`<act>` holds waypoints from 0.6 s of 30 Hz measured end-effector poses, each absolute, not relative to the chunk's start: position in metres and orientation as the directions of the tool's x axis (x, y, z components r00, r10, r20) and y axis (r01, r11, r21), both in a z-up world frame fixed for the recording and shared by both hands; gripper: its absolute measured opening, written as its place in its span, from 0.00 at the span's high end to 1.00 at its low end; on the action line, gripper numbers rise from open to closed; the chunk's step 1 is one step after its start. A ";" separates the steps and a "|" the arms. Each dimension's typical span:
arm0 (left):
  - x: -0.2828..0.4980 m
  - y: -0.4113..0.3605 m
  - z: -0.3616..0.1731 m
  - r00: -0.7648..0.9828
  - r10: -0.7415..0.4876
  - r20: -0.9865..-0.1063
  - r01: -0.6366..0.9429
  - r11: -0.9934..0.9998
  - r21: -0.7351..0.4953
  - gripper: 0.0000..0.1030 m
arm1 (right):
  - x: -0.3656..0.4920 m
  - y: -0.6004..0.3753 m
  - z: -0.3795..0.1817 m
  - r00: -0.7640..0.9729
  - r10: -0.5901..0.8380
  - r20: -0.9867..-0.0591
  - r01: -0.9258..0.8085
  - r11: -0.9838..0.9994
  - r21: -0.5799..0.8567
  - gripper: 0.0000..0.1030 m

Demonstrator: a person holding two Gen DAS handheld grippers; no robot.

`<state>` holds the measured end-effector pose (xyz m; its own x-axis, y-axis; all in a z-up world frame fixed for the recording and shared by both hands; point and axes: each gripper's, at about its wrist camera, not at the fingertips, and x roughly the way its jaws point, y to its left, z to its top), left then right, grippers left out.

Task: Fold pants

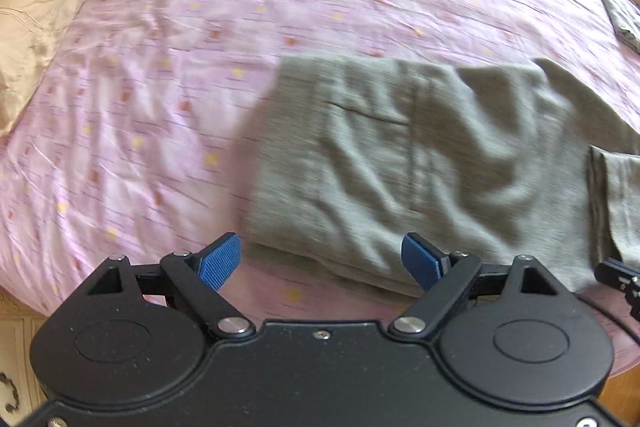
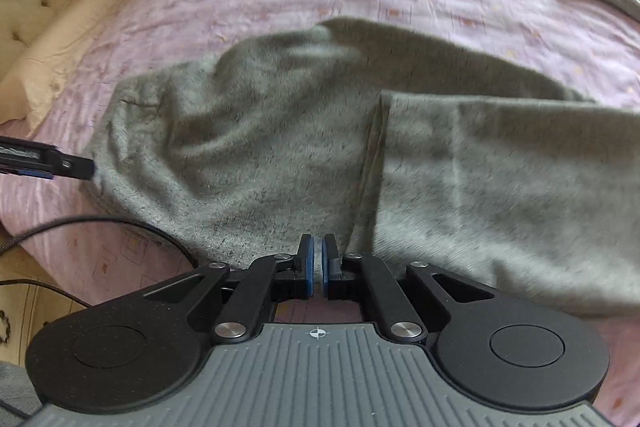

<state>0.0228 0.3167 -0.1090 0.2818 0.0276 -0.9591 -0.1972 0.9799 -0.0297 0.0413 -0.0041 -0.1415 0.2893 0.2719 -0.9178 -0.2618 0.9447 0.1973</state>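
Grey pants half-folded near bed's front edge. Left gripper wide open, empty; right gripper closed, empty. Best to smooth wrinkles, align hems before folding again.

Left claw, seen from above: its two blue ribbed pads stand wide apart with nothing between them, over the near edge of grey pants. The pants lie crumpled and partly folded on a bed with a pink patterned sheet; one hemmed leg end lies over the rest at right. A beige pillow sits at upper left, a folded grey cloth at far right. Part of another black claw enters at the right edge. The picture is blurred.
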 end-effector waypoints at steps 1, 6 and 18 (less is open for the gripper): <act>0.025 0.323 -0.111 0.284 0.022 -0.958 -0.193 0.981 -0.035 0.14 | 0.040 0.001 -0.147 0.270 0.242 -0.932 -0.258 0.951 0.171 0.95; 0.036 0.346 -0.127 0.270 -0.035 -0.962 -0.183 0.979 -0.087 0.14 | 0.037 0.013 -0.163 0.249 0.150 -0.957 -0.215 0.972 0.096 0.95; 0.053 0.350 -0.187 0.158 -0.153 -0.975 -0.197 0.963 -0.183 0.00 | 0.034 0.025 -0.159 0.240 0.085 -0.967 -0.221 0.975 0.031 0.95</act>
<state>0.0533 0.3501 -0.1865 0.1585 -0.1534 -0.9754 -0.1972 0.9630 -0.1835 0.0343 0.0254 -0.1589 0.2398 0.0846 -0.9671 -0.2210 0.9748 0.0305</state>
